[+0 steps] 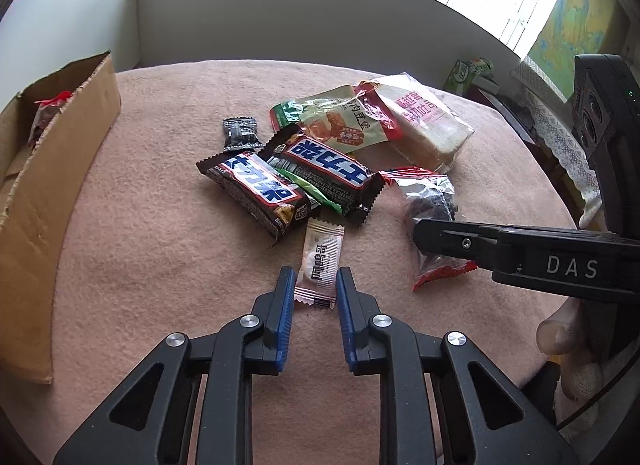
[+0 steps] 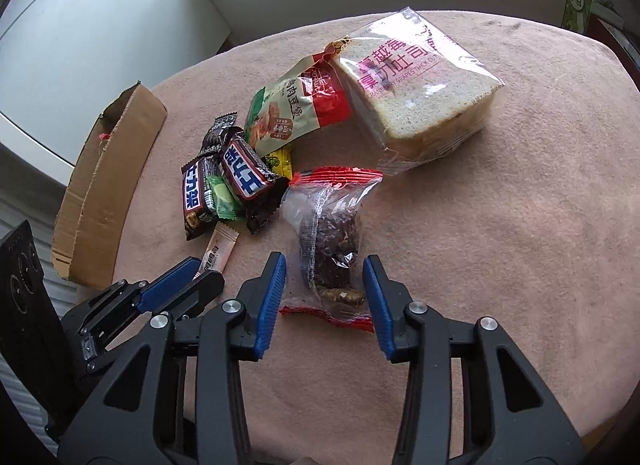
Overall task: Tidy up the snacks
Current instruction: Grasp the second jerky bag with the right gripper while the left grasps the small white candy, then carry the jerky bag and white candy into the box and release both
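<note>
A small white sachet (image 1: 320, 265) lies on the pink cloth, and my left gripper (image 1: 316, 277) has its blue pads pressed against both long edges. In the right wrist view the same left gripper (image 2: 192, 281) sits at the lower left on the sachet (image 2: 218, 249). My right gripper (image 2: 325, 265) stands over a clear red-edged bag of dark snack (image 2: 328, 225). Its pads flank the bag with a gap to the dark lump. One of its fingers (image 1: 448, 239) crosses that bag (image 1: 430, 193). A cardboard box (image 1: 60, 169) stands at the left.
Two brown chocolate bars (image 1: 256, 189) (image 1: 328, 165), a black candy (image 1: 240, 135), a green-and-red pouch (image 1: 340, 121) and a wrapped bread loaf (image 2: 416, 93) lie piled mid-table. The box holds a red-tied packet (image 1: 48, 113). A gloved hand (image 1: 568, 349) is at the right edge.
</note>
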